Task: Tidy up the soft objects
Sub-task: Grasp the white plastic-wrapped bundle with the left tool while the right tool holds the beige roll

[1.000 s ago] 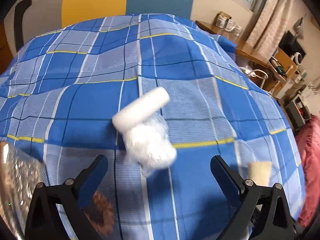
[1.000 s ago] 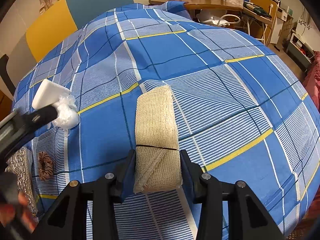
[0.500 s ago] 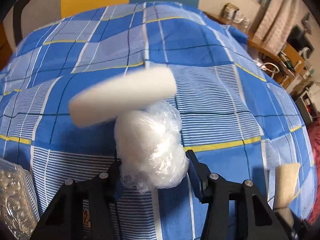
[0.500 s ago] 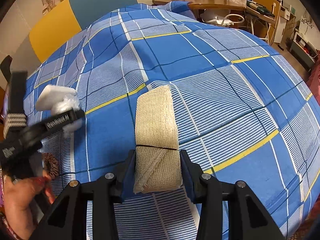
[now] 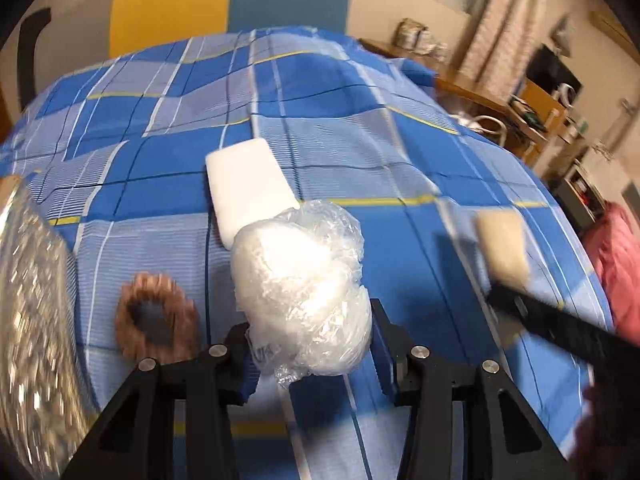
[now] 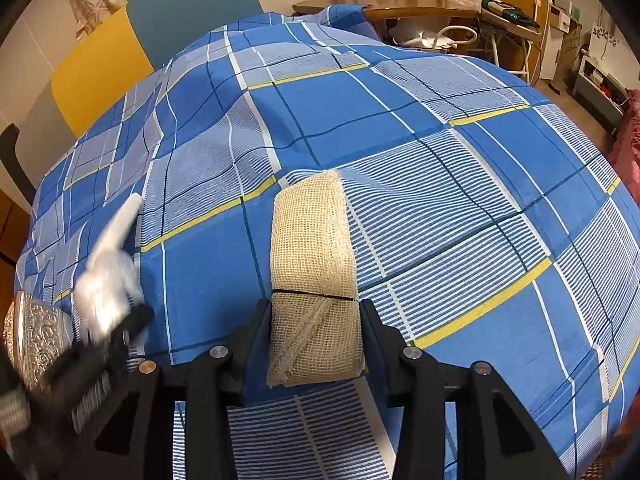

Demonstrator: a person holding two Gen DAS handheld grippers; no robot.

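My left gripper (image 5: 310,344) is shut on a white wad wrapped in clear plastic (image 5: 300,292) and holds it above the blue plaid cloth (image 5: 360,140). A white foam block (image 5: 248,188) lies on the cloth just beyond it, and a brown scrunchie (image 5: 156,316) lies to the left. My right gripper (image 6: 314,340) is shut on a beige mesh cloth roll (image 6: 312,264). That roll also shows blurred in the left wrist view (image 5: 502,244). The wad (image 6: 106,292) and foam block (image 6: 120,224) show blurred at the left of the right wrist view.
An embossed silver container (image 5: 32,320) stands at the left edge, also in the right wrist view (image 6: 36,340). A yellow and teal board (image 6: 152,40) backs the far side. A wooden desk (image 6: 400,4) with clutter stands at the far right.
My left gripper closed on the plastic-wrapped wad and lifted it; the foam block now lies flat on the cloth behind. The right gripper keeps holding the mesh roll.
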